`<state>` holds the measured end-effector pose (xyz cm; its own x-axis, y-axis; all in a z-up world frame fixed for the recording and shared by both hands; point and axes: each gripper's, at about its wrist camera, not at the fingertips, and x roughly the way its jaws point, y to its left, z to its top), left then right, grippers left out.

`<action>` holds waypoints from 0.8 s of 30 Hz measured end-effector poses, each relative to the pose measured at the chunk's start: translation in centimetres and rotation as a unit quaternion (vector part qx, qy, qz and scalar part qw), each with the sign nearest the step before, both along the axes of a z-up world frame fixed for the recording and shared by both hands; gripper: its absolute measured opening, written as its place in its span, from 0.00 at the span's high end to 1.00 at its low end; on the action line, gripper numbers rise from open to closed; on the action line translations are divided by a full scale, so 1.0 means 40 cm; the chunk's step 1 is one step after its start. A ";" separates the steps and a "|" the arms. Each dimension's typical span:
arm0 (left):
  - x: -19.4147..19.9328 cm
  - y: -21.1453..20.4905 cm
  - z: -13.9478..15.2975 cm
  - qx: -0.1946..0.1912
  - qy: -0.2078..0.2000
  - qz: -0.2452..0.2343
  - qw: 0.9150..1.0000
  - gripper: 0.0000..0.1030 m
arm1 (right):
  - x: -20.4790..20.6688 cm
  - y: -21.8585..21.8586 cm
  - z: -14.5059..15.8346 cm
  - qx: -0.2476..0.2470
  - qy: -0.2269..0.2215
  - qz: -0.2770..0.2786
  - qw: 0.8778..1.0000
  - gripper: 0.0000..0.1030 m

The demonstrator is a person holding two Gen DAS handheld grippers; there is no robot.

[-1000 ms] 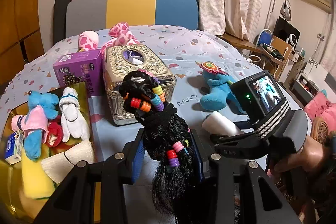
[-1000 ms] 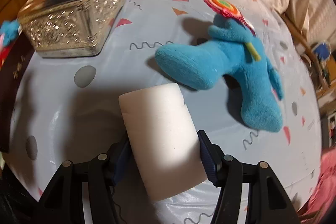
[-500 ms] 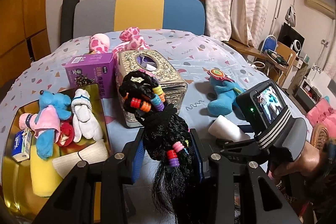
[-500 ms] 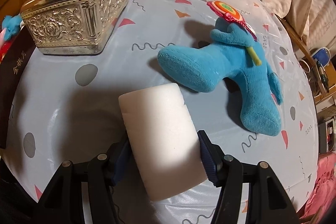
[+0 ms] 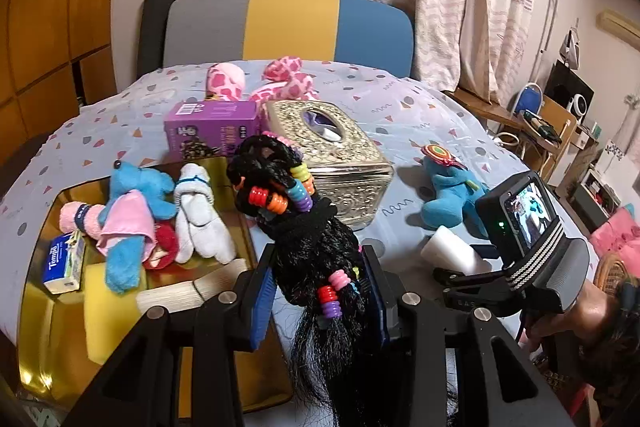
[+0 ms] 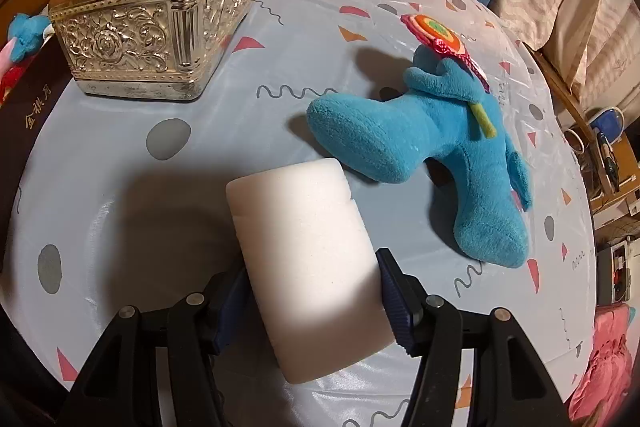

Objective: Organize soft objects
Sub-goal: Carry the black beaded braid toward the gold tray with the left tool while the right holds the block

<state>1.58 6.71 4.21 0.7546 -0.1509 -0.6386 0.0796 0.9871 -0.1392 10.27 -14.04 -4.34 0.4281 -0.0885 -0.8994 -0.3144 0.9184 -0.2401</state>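
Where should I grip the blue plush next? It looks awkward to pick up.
Grip the blue plush across its narrow middle, coming from above with fingers closing on its two long sides. It lies flat on the table, and the legs flare wider, so the waist probably fits best.

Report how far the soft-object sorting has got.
Done: the gold tray already holds several plush toys, a yellow sponge and a tissue pack. In hand: the left gripper is shut on the beaded black hairpiece; the right gripper is shut on the white sponge. Left: the blue plush and the pink spotted plush, on the table outside the tray.
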 end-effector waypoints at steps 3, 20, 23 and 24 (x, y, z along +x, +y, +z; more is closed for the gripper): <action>-0.009 0.021 0.006 0.001 -0.002 0.009 1.000 0.61 | 0.003 0.009 -0.007 -0.003 -0.002 0.002 1.000 0.41; -0.105 0.380 0.037 -0.013 -0.004 0.173 0.985 0.61 | -0.017 0.029 -0.005 -0.026 -0.016 0.020 0.999 0.41; -0.148 0.491 0.030 -0.009 0.003 0.227 0.974 0.61 | -0.019 0.031 -0.005 -0.028 -0.017 0.023 0.999 0.41; -0.158 0.515 0.025 -0.010 0.007 0.240 0.971 0.61 | -0.019 0.032 -0.005 -0.030 -0.018 0.024 0.999 0.41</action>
<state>-4.75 27.33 5.23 0.7327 0.2032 -0.6495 -0.3904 0.9072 -0.1566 9.49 -12.75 -4.53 0.4644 -0.1205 -0.8774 -0.3473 0.8866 -0.3056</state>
